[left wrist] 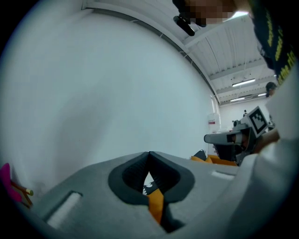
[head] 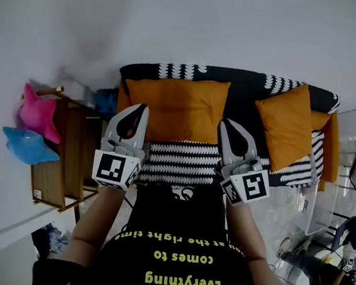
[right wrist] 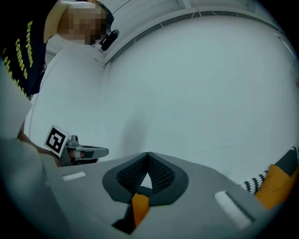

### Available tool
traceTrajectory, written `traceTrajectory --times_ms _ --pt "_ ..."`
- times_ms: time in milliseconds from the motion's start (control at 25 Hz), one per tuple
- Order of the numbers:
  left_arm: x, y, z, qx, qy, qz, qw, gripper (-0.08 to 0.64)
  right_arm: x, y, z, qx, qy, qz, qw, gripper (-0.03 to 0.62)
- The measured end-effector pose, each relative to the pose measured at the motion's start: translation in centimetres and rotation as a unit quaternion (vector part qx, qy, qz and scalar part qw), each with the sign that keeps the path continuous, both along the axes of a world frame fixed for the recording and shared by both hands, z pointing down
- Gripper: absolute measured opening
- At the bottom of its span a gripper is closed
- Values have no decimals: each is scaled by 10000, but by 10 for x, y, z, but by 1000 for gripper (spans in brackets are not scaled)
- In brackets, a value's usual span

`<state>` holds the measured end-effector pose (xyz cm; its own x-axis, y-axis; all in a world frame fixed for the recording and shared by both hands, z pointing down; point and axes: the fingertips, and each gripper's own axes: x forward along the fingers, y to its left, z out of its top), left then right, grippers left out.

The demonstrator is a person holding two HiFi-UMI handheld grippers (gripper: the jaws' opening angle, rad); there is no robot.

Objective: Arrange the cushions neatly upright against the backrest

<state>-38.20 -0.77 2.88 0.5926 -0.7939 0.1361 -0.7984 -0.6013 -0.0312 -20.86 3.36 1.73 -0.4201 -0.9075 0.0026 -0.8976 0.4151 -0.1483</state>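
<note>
Large orange cushion [head: 175, 107] stands upright against the backrest [head: 235, 77] and looks fine. Smaller orange cushion [head: 287, 126] sits at the right end of the sofa [head: 182, 161], tilted, with its top leaning off toward the armrest. That one needs fixing.

Left gripper [head: 142, 108] and right gripper [head: 225, 122] are both fully closed and hold nothing. Orange only shows through the gap behind the tips.

Risks:
- Nudging with closed tips likely tips or slides the cushion instead of squaring it.
- Soft fill means it may slump again once released.
- Reaching right could brush the large cushion and knock it askew.
</note>
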Motion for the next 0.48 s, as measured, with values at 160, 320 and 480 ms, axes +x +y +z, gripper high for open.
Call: traceTrajectory --times_ms 160,320,480 --pt "55 16 -2 68 85 -453 9989 0 63 17 -1 29 -32 -320 9995 11" --pt "111 41 -8 143 313 -947 9949 0 134 40 -6 41 25 -629 9980 11" --pt "162 70 -4 56 385 -1133 9928 0 186 55 -6 -67 17 -736 9973 11"
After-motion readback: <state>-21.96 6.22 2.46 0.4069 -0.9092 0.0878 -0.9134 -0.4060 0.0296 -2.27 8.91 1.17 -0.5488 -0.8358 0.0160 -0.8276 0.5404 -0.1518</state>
